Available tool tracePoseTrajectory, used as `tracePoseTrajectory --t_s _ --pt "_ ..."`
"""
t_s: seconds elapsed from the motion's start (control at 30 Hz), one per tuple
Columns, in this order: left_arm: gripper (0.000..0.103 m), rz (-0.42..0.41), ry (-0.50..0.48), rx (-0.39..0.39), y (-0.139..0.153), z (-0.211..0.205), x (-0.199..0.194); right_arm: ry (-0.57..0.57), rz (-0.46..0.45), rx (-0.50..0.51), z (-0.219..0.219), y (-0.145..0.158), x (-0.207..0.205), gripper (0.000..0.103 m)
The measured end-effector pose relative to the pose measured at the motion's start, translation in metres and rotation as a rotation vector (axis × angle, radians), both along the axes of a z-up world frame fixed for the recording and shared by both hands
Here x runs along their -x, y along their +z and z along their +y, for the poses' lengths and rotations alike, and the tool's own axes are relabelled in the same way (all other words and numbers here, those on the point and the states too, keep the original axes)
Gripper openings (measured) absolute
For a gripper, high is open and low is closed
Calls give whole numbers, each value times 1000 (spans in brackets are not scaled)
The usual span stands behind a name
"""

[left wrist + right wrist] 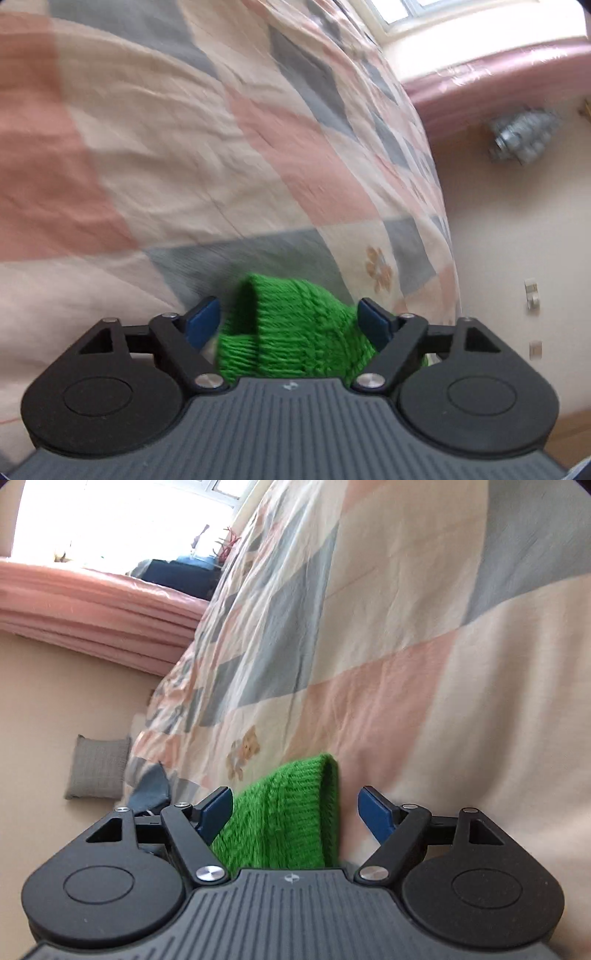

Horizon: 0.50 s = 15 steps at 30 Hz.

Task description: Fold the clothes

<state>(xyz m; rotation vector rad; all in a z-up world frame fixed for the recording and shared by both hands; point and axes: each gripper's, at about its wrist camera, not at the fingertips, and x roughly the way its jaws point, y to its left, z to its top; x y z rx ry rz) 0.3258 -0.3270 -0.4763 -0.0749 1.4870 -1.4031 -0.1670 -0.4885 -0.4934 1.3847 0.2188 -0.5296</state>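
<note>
A bright green knitted garment (pixel 291 328) lies on the patchwork quilt (pixel 177 155) of a bed. In the left wrist view it sits between the blue pads of my left gripper (pixel 290 317), whose jaws stand wide open around a folded end of it. In the right wrist view the same green knit (pixel 288 816) lies between the blue pads of my right gripper (pixel 295 806), also open; its folded edge stands up near the right pad. Neither gripper pinches the knit. The rest of the garment is hidden under the gripper bodies.
The quilt (pixel 406 627) has pink, grey and cream squares and drops off at the bed edge. Beyond it are a pink curtain (pixel 92 605), a grey cushion (pixel 98 768) on the floor, a bright window and a grey bundle (pixel 521 136).
</note>
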Motion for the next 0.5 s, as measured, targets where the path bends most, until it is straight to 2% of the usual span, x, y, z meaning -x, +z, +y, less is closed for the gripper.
tracePoseTrajectory --t_s 0.03,0.07,0.1,0.13,0.17,0.2,0.3,0.33,0.37,0.4,0.43,0.47,0.5 --pt "58 -29 -26 18 3 -1 6 27 -1 4 -1 0 -7 77" --pt "28 -58 -53 36 7 -2 11 57 1 10 -3 2 -15 70" --pt "13 -89 -78 58 11 -3 16 74 7 35 0 5 -20 40" --pt "12 -142 -83 127 25 2 20 89 14 65 4 10 -24 20" --pt "9 -197 -89 198 38 7 23 104 21 95 8 14 -28 20" --pt "9 -289 -106 295 57 14 28 119 28 125 12 19 -32 19" --pt "10 -627 -147 602 109 45 51 143 29 511 37 72 -29 18" --pt "10 -688 -146 639 117 47 55 137 -1 630 45 90 -26 17" --pt "17 -749 -140 667 123 49 58 126 -19 724 51 103 -23 17" --pt "21 -816 -91 595 118 39 58 110 -9 808 56 115 -23 17" --pt "35 -881 -42 523 114 28 58 86 36 861 57 121 -25 18" --pt "41 -945 6 445 109 17 57 50 116 861 54 123 -31 24" --pt "38 -1003 44 321 97 4 53 13 199 810 44 118 -38 27"
